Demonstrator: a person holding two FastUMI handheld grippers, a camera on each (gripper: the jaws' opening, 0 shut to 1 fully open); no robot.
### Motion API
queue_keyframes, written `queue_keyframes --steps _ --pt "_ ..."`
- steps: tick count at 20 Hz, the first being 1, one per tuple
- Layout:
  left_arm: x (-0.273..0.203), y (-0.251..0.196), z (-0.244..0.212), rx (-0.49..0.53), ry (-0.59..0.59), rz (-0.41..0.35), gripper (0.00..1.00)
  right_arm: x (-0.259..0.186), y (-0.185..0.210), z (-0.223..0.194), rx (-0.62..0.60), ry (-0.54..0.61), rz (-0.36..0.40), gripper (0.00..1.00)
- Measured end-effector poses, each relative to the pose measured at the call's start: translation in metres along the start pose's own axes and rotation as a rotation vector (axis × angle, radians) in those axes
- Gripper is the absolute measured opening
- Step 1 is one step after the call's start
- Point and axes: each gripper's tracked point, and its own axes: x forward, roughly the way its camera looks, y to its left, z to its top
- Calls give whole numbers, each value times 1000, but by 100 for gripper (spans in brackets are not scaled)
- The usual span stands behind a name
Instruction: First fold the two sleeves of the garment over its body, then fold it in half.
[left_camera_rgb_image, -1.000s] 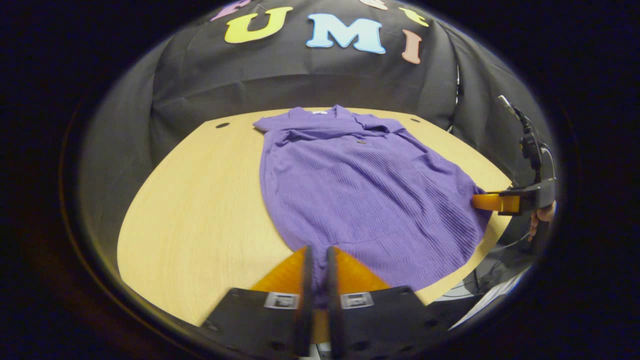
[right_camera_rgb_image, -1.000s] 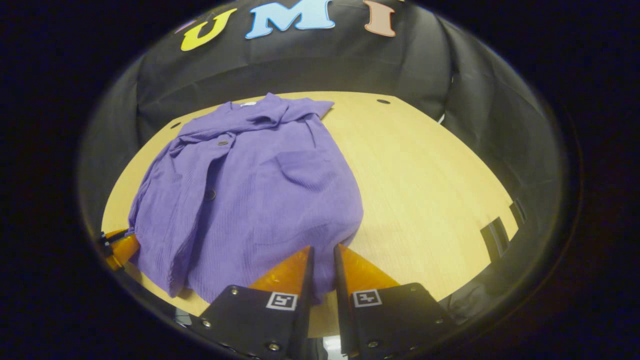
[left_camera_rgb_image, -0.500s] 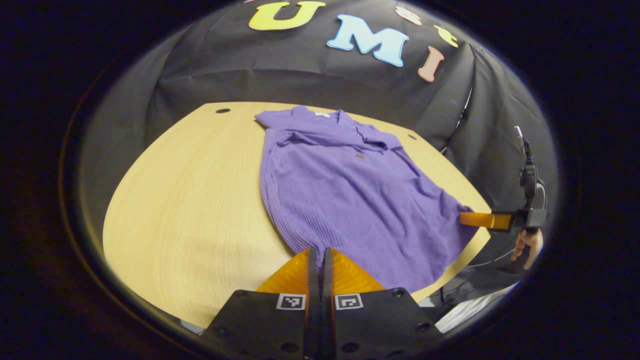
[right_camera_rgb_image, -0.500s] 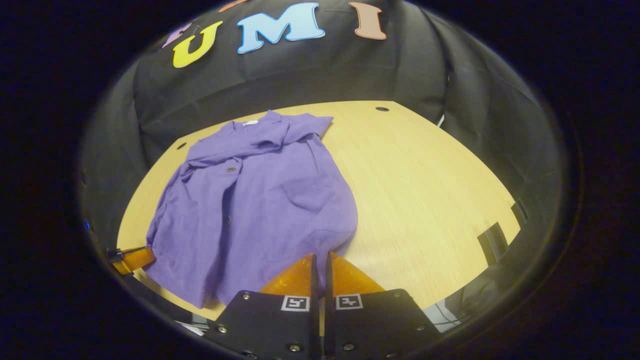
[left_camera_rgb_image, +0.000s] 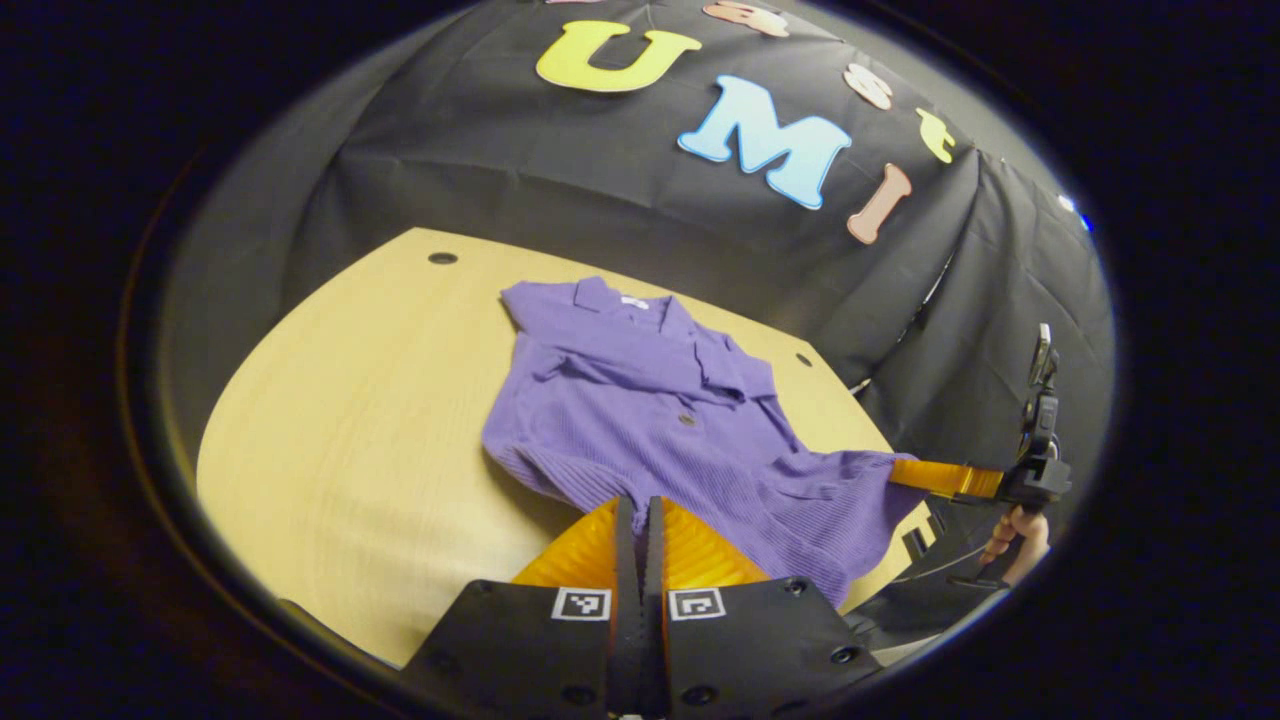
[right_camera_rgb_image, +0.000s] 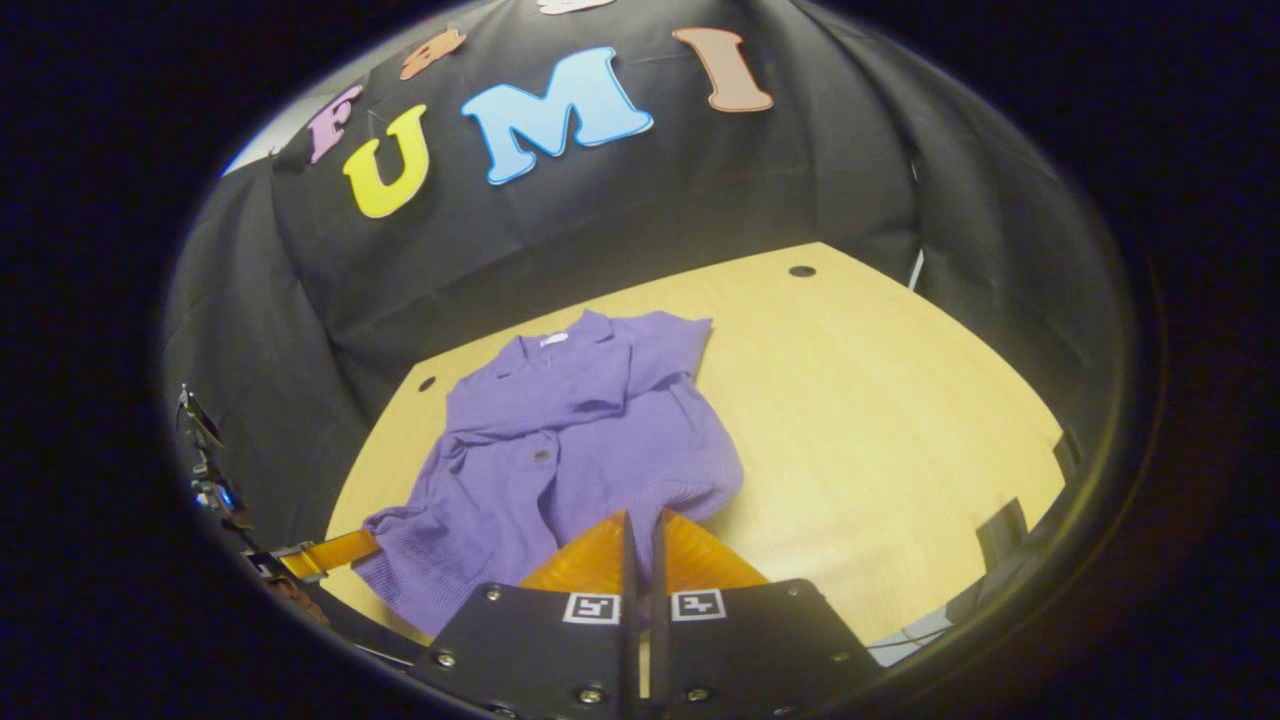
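The left gripper (left_camera_rgb_image: 638, 510) has its two fingers pressed together, clamped on the hem of the garment (left_camera_rgb_image: 640, 420); the right gripper (right_camera_rgb_image: 640, 525) also has its fingers closed on the hem, at the other corner; in the left gripper view the right gripper reaches in level from the side, with a hand (left_camera_rgb_image: 1015, 535) under its body.

Light wooden table (left_camera_rgb_image: 350, 400) with a rounded edge, its grain running lengthwise. Small dark round holes sit near the table's far edge, one at the far left corner (left_camera_rgb_image: 442, 258) and one at the far right (left_camera_rgb_image: 803, 359). Black cloth wall (left_camera_rgb_image: 560, 170) hangs just behind the table's far edge, creased in vertical folds.
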Motion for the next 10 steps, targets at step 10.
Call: queue_keyframes --steps 10 --pt "69 2 117 -8 -122 62 7 71 10 111 -14 -72 108 4"
